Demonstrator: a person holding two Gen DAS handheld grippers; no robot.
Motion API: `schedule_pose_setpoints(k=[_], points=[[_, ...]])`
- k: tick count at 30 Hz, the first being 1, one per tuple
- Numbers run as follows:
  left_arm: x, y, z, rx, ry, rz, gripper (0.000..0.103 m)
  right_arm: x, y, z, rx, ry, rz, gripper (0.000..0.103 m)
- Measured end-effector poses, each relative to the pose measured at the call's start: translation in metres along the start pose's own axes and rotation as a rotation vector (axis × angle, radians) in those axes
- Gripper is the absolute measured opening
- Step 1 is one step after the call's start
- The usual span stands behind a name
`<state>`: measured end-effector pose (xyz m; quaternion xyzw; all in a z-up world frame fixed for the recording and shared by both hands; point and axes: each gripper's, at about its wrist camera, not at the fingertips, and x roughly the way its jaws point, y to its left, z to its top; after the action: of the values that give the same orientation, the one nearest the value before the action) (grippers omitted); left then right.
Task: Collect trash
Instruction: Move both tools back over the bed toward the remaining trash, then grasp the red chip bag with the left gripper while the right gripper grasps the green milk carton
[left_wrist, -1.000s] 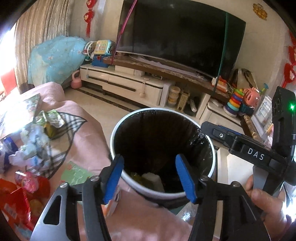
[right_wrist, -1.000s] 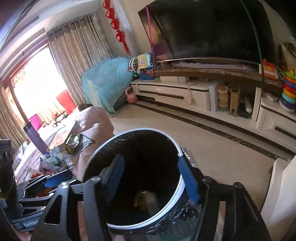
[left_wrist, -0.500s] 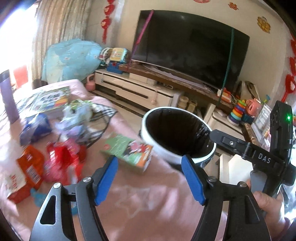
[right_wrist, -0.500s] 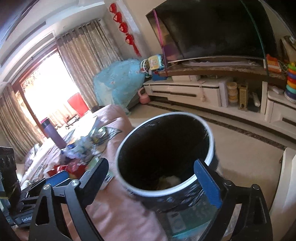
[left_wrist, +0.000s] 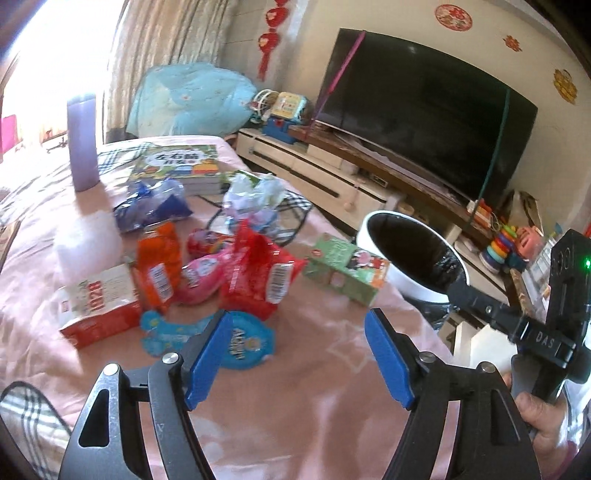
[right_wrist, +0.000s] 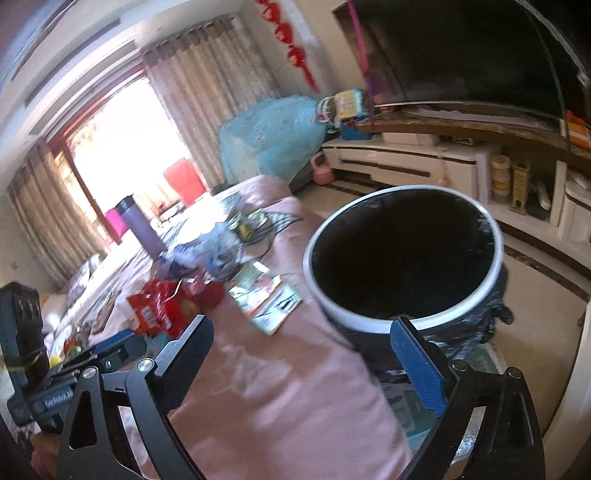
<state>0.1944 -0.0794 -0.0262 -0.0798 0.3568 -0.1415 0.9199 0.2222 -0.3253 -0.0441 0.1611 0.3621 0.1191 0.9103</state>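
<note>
A pile of trash lies on the pink cloth: a red wrapper, an orange packet, a green carton, a red-and-white box, a round blue lid and a blue bag. The white-rimmed bin with a black liner stands past the cloth's right edge. My left gripper is open and empty, just short of the blue lid. My right gripper is open and empty over the cloth, near the bin. The red wrapper and green carton show left of the bin.
A purple bottle and a children's book sit at the back of the cloth. A TV on a low cabinet with toys stands behind the bin. A checked cloth lies under crumpled tissue.
Both grippers have pulled back and swung left from above the bin to over the cloth. The trash pile is now in front of the left gripper. Both stay open and empty.
</note>
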Motion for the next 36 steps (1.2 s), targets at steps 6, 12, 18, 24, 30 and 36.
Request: schedule_pose_setpoints(k=[6, 12, 18, 24, 30, 36], points=[[0.001, 0.008, 0.009, -0.004, 0.028, 0.020, 0.075, 0.015, 0.025, 0.003, -0.153, 0.049, 0.045, 0.097], [0.020, 0.013, 0.029, 0.004, 0.066, 0.027, 0.075, 0.032, 0.040, 0.012, -0.267, 0.072, 0.109, 0.097], [0.047, 0.012, 0.045, 0.031, 0.107, 0.078, 0.075, 0.059, 0.051, 0.021, -0.384, 0.125, 0.130, 0.097], [0.067, 0.016, 0.051, 0.011, 0.125, 0.071, 0.073, 0.089, 0.051, 0.022, -0.425, 0.190, 0.145, 0.095], [0.080, 0.021, 0.050, 0.006, 0.150, 0.031, 0.042, 0.111, 0.050, 0.016, -0.456, 0.254, 0.104, 0.061], [0.073, 0.019, 0.051, 0.022, 0.116, 0.009, 0.035, 0.098, 0.046, 0.014, -0.431, 0.224, 0.051, 0.055]])
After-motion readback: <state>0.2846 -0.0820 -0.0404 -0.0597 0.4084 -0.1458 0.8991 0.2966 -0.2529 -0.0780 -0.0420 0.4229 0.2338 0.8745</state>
